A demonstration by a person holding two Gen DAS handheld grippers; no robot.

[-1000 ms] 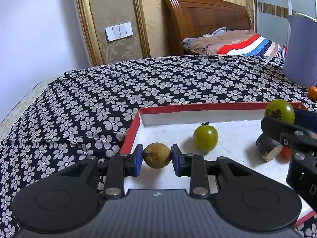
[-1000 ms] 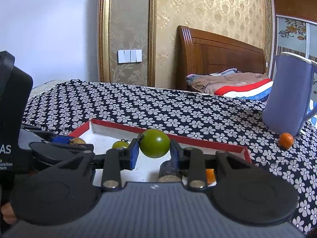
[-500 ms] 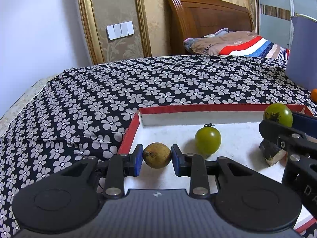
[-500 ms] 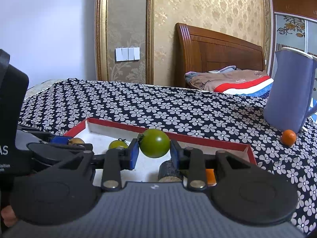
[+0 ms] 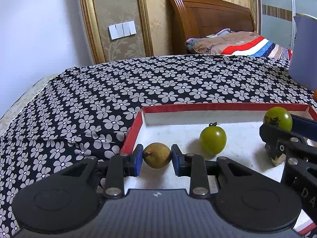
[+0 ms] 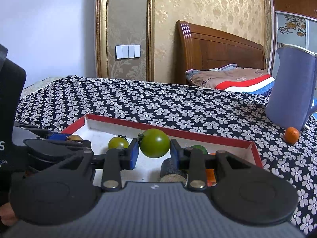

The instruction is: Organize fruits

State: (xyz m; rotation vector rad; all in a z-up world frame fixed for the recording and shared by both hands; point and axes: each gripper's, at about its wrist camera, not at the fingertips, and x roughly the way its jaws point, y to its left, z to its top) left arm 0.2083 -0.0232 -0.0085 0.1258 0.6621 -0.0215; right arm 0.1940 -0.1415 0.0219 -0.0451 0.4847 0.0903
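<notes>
A shallow red-rimmed box [image 5: 178,106] [image 6: 198,132] with a white floor lies on a flowered cloth. My left gripper [image 5: 157,155] is shut on a small brown round fruit [image 5: 157,155] just above the box's left part. My right gripper [image 6: 153,148] is shut on a green tomato [image 6: 155,145] [image 5: 278,118] over the box's right side. A second green tomato [image 5: 213,139] [image 6: 118,142] rests on the box floor between the two grippers. A cut wooden log piece [image 6: 173,170] [image 5: 274,155] and something orange [image 6: 210,175] lie in the box under the right gripper.
A small orange fruit [image 6: 291,135] sits on the cloth beside a tall blue jug [image 6: 292,87] at the right. Behind the table are a wooden bed headboard [image 6: 220,51] and folded striped bedding [image 6: 233,80]. A hand [image 6: 7,214] shows at the lower left edge.
Both views have tilted up a little, so the box sits slightly lower in the pictures. Both grips are unchanged and the fruits stay between the pads.
</notes>
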